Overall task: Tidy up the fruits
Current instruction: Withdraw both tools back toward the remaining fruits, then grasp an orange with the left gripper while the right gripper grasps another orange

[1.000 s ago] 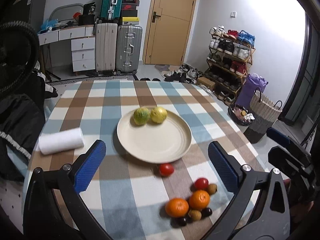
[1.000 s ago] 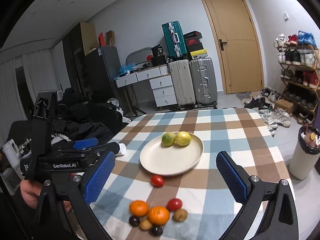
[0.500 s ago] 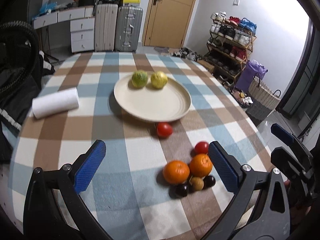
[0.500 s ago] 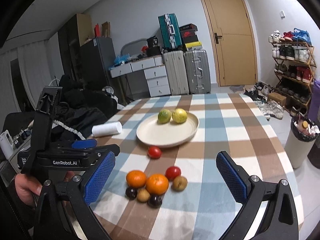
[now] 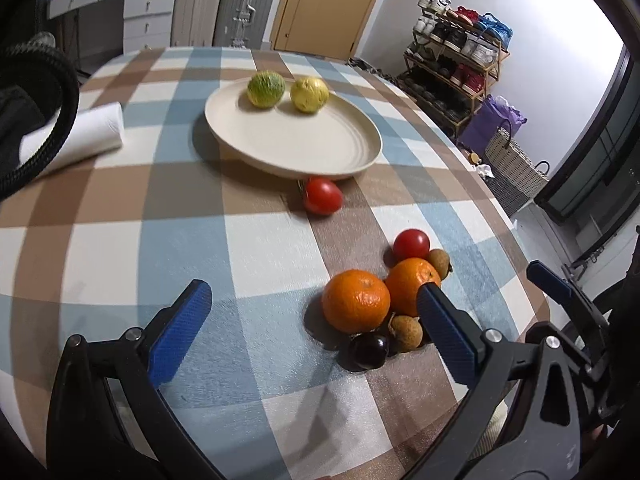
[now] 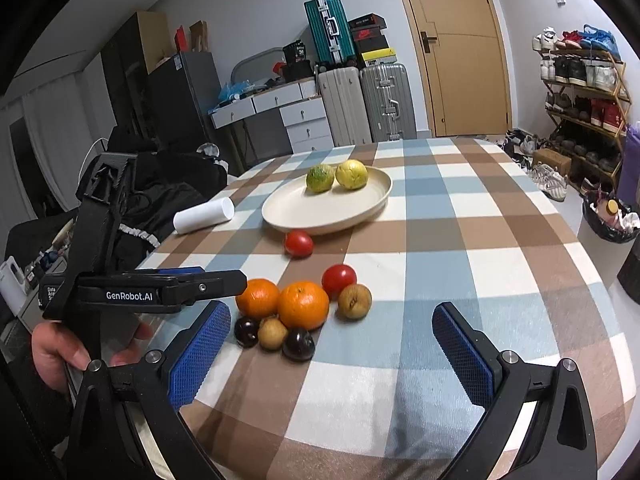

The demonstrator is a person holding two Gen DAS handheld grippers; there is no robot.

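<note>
On the table (image 6: 460,208) with its blue, brown and white checked cloth, we see a round cream plate (image 5: 294,142) holding a green citrus (image 5: 265,89) and a yellow citrus (image 5: 309,94). One red tomato (image 5: 322,196) lies just beside the plate's rim. Nearer us, two oranges (image 6: 282,306), another tomato (image 6: 339,276) and small brown and dark fruits huddle together. Our left claw (image 5: 308,336) and right claw (image 6: 332,352) both hang released, holding nothing.
</note>
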